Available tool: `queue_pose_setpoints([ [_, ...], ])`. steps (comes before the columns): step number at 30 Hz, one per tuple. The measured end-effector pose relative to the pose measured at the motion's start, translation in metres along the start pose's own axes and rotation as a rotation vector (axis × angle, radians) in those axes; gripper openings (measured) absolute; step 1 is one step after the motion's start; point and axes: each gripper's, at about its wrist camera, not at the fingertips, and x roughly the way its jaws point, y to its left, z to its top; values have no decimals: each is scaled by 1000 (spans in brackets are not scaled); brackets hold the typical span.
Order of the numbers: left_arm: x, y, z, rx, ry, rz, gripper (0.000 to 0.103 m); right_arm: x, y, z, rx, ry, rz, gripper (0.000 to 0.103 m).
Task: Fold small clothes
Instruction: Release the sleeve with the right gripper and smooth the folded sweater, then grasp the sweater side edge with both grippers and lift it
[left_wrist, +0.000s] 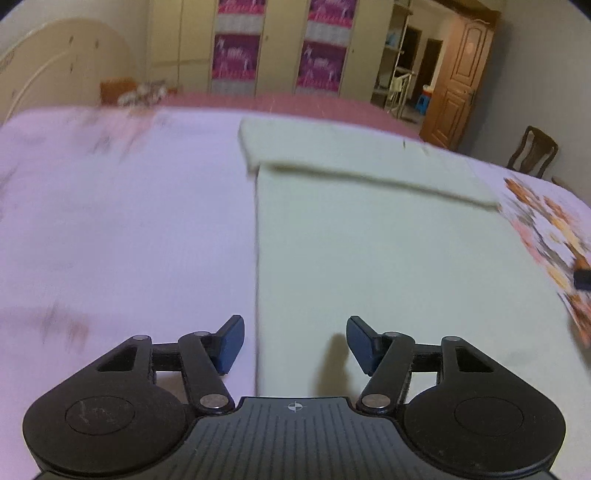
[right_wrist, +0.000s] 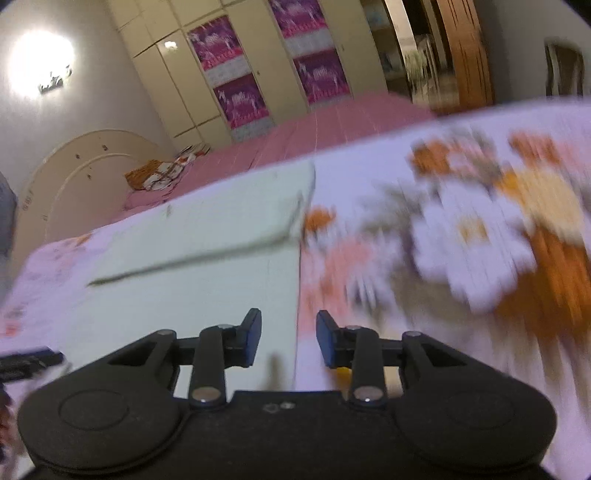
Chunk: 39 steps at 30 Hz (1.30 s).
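A pale greenish-white garment (left_wrist: 388, 236) lies flat on the bed (left_wrist: 122, 221), its far edge folded over into a thicker band (left_wrist: 351, 158) running across the cloth. The bed carries a lilac sheet with blurred orange and white flowers (right_wrist: 480, 236) on its right part, and a pink cover (right_wrist: 332, 125) farther back.

The left tongs (left_wrist: 295, 345) hover low over the garment's near left edge, spread wide, with nothing between the blue pads (left_wrist: 232, 343). The right tongs (right_wrist: 289, 339) hang over the garment's right edge, where cloth meets the flowered sheet, parted more narrowly and also empty.

Behind the bed stand a cream wardrobe (left_wrist: 280, 48) with purple panels, a brown door (left_wrist: 458, 85) and a dark chair (left_wrist: 532, 153).
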Motion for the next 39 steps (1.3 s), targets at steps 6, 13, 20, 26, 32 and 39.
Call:
queue_pose_setpoints([
  [6,-50,14,-57,-78,54,-98,62,-55,-17,-62,103,98,72,33],
  [13,-76,36,-101,-309,67,-270,62,-90,-15,-124,211,149,130,33],
  [20,-65,60,-128,-558,44,-445,60,-88,-14,-146,358,156,240,34],
  [26,-47,49,-127,-541,82,-452,21,-75,-15,-146,416,176,298,21],
  [32,-83,46,-118,-457,-55,-443,4,-97,-2,-139,352,93,296,5],
  [39,-64,46,-129,-430,22,-352,4,-90,-14,-145,283,135,216,5],
])
